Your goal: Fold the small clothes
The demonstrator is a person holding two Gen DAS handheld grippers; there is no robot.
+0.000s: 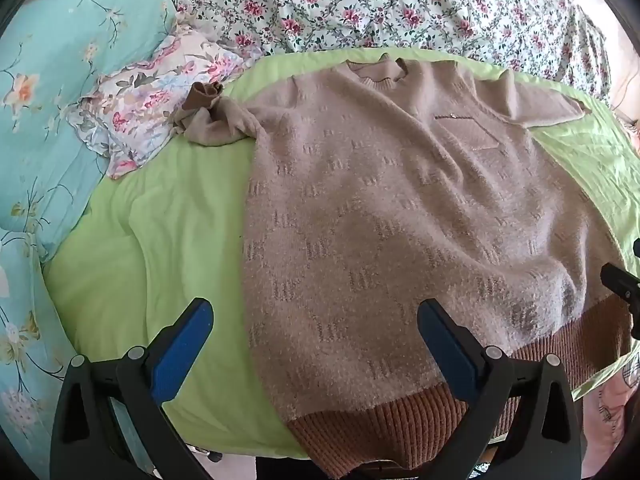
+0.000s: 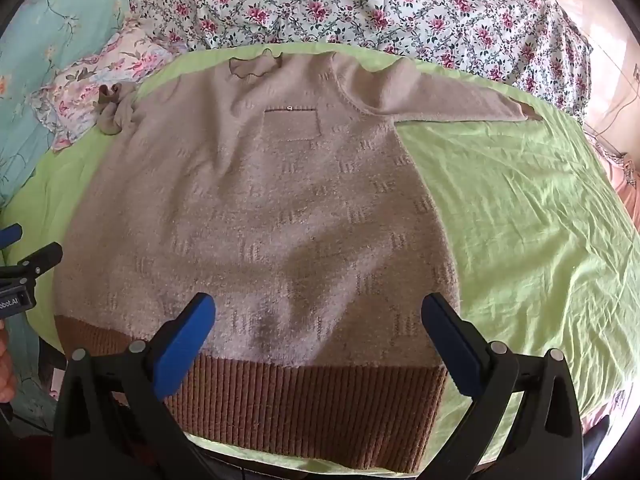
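A fuzzy beige sweater (image 1: 400,220) with a brown ribbed hem lies flat, front up, on a green sheet (image 1: 160,220); it also shows in the right wrist view (image 2: 280,208). Its left sleeve (image 1: 216,124) is bunched up near the shoulder. Its right sleeve (image 2: 448,104) lies stretched out to the right. My left gripper (image 1: 314,322) is open and empty above the hem's left part. My right gripper (image 2: 318,316) is open and empty above the hem's right part. The right gripper's tip shows at the right edge of the left wrist view (image 1: 622,284).
A white quilt with pink flowers (image 2: 360,4) is piled along the far side. A turquoise floral quilt (image 1: 52,100) and a pale floral pillow (image 1: 148,112) lie at the left. The green sheet (image 2: 520,220) spreads out right of the sweater.
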